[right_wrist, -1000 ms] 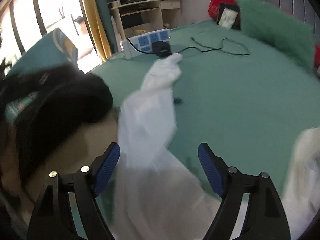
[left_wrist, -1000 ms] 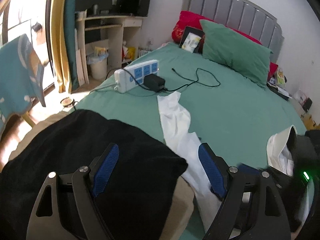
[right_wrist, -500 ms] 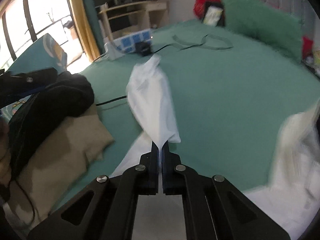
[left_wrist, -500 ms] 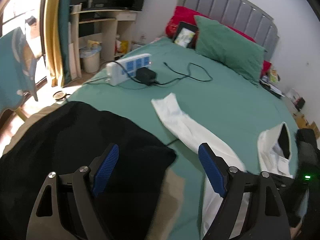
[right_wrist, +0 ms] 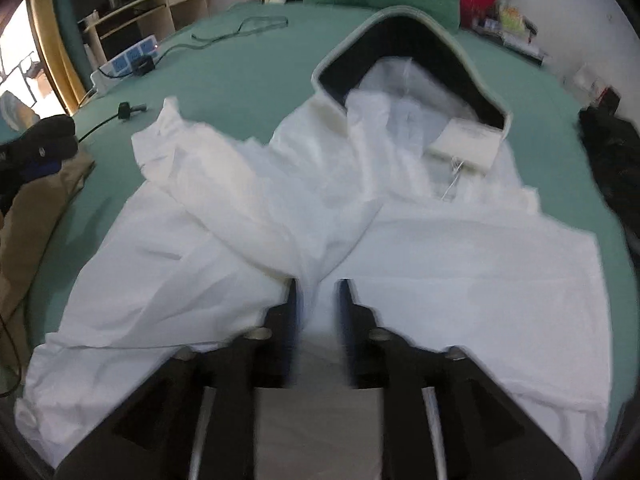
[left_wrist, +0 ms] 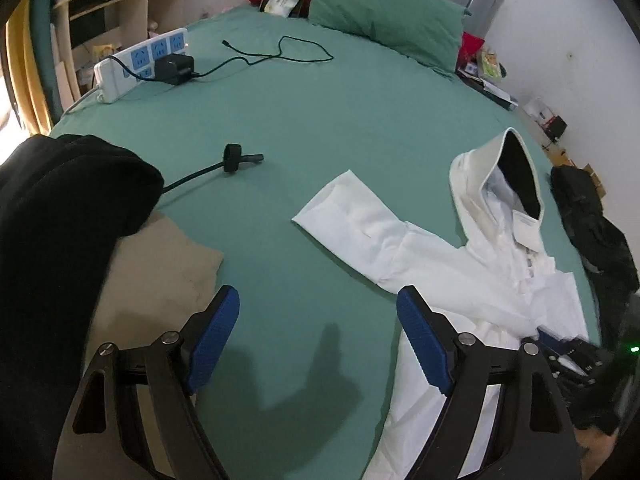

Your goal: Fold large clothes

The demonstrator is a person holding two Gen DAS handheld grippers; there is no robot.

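Observation:
A white hooded jacket (right_wrist: 400,240) lies spread on the green bed (right_wrist: 248,76), hood (right_wrist: 408,56) toward the headboard. Its left sleeve (right_wrist: 224,184) is folded diagonally across the body. My right gripper (right_wrist: 318,292) sits low over the jacket's middle, jaws a narrow gap apart, with the end of that sleeve between them; the frame is blurred. In the left wrist view the jacket (left_wrist: 480,272) lies at right with the sleeve (left_wrist: 352,216) pointing left. My left gripper (left_wrist: 318,336) is open and empty above bare sheet, left of the jacket.
A black garment (left_wrist: 60,216) on a tan one (left_wrist: 160,264) lies at the bed's left edge. A power strip (left_wrist: 140,60), charger cables (left_wrist: 276,50) and a black plug (left_wrist: 234,158) lie further up. A green pillow (left_wrist: 384,4) sits at the head. Another black item (left_wrist: 592,220) lies right.
My right gripper shut on the sleeve and carried it across onto the jacket's body; its jaws now stand slightly apart. My left gripper moved right, off the black garment, toward the jacket.

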